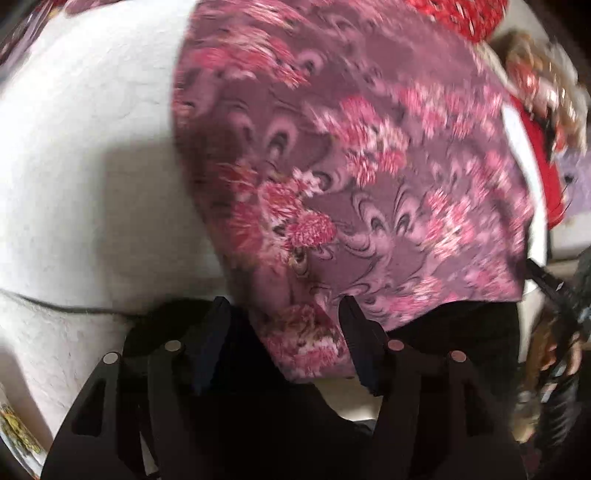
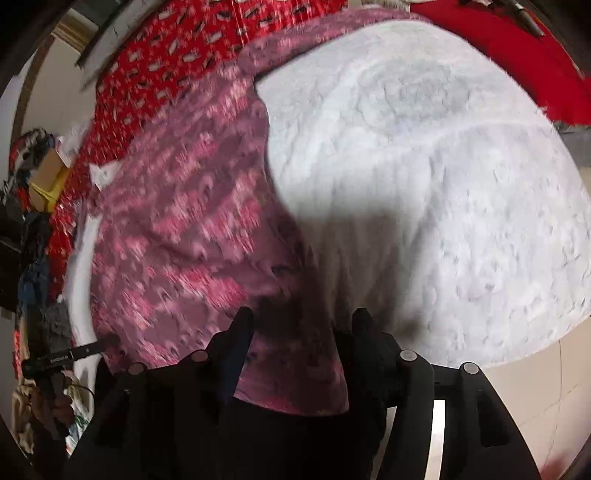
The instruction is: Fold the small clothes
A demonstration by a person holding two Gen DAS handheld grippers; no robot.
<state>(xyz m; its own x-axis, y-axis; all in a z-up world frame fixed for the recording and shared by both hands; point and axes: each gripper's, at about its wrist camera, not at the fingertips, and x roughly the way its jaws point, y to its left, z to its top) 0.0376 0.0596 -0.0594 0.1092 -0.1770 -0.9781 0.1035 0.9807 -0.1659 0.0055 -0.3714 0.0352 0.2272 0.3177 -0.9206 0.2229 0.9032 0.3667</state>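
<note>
A mauve cloth with pink flower print (image 1: pixel 351 166) lies spread on a fluffy white blanket (image 1: pixel 85 155). My left gripper (image 1: pixel 282 306) is open, and the cloth's near corner lies between its fingers (image 1: pixel 218 325). In the right wrist view the same cloth (image 2: pixel 177 236) covers the left half, with the white blanket (image 2: pixel 443 184) to the right. My right gripper (image 2: pixel 301 321) is open over the cloth's near edge, and cloth runs between its fingers (image 2: pixel 240 332). Both views are blurred.
A red patterned fabric (image 2: pixel 177 48) lies beyond the cloth, also at the top right of the left wrist view (image 1: pixel 461 14). Clutter and a cardboard box (image 2: pixel 46 166) stand at the far left. Pale floor (image 2: pixel 535 387) shows past the blanket's edge.
</note>
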